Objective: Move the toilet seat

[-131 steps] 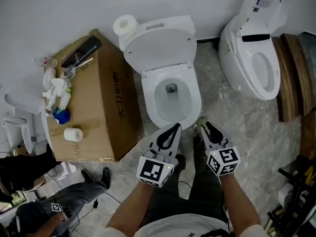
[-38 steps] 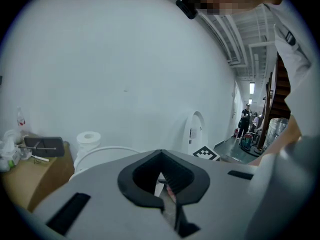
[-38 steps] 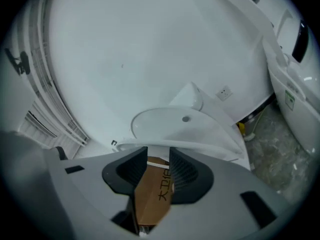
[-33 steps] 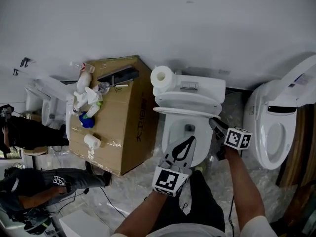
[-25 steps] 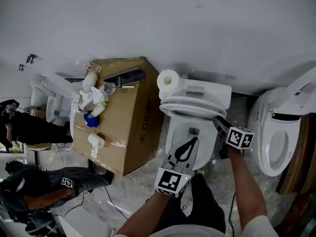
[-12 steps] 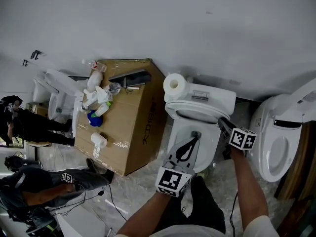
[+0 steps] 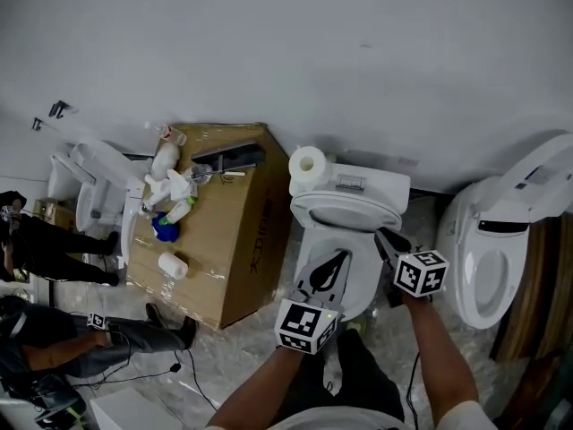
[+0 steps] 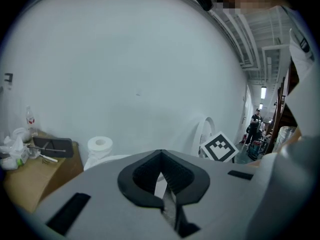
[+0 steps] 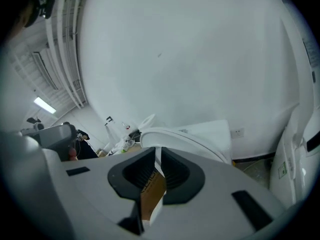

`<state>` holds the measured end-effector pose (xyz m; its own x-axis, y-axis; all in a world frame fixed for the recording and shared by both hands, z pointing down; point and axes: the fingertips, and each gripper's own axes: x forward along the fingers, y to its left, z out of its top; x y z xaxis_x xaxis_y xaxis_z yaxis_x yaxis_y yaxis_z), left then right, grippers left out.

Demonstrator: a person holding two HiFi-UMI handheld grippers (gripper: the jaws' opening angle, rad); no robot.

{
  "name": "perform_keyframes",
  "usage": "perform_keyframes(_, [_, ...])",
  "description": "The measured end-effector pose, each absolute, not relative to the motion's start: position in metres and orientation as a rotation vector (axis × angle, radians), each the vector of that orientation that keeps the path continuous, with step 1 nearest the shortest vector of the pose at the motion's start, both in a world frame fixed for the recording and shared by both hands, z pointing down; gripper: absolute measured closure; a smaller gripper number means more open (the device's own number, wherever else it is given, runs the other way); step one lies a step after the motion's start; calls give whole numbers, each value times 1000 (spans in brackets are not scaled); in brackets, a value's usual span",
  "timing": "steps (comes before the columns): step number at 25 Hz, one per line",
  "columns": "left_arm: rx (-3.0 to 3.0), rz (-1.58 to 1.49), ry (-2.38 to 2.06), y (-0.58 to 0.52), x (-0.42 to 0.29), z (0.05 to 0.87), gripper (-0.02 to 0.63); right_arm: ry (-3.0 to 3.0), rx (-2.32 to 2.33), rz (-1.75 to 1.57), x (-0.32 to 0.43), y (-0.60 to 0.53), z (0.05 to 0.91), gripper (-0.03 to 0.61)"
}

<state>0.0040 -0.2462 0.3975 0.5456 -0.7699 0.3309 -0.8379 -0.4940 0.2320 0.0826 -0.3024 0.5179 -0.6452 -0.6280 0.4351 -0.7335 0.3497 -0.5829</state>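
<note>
The white toilet seat (image 7: 345, 213) stands partly raised over the bowl (image 7: 363, 285), tilted between upright and flat. My right gripper (image 7: 382, 233) is at its right rim. In the right gripper view the seat's edge (image 9: 186, 140) runs between the jaws of that gripper (image 9: 158, 152), which are closing on it and pinch it. My left gripper (image 7: 344, 254) hovers over the bowl's front, shut and with nothing in it. In the left gripper view its tips (image 8: 160, 154) meet, and the right gripper's marker cube (image 8: 218, 148) shows beyond them.
A toilet roll (image 7: 309, 162) sits on the tank (image 7: 363, 184). A cardboard box (image 7: 228, 240) with bottles (image 7: 170, 191) on it stands left of the toilet. A second toilet (image 7: 488, 258) is to the right. A person crouches at lower left (image 7: 54, 348).
Five seconds ago both grippers hung in front of the bowl and the seat stood upright. Over the last second the right gripper has stayed on the seat's right rim, and the seat tilts further down.
</note>
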Motion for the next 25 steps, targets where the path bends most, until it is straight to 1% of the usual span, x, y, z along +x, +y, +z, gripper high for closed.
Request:
perform_keyframes(4, [2442, 247, -1298, -233, -6, 375, 607, -2499, 1301, 1007, 70, -279, 466, 546])
perform_keyframes(14, [2535, 226, -1255, -184, -42, 312, 607, -2569, 1440, 570, 36, -217, 345, 552])
perform_keyframes(25, [2629, 118, -1249, -144, -84, 227, 607, -2625, 1511, 373, -15, -161, 246, 562])
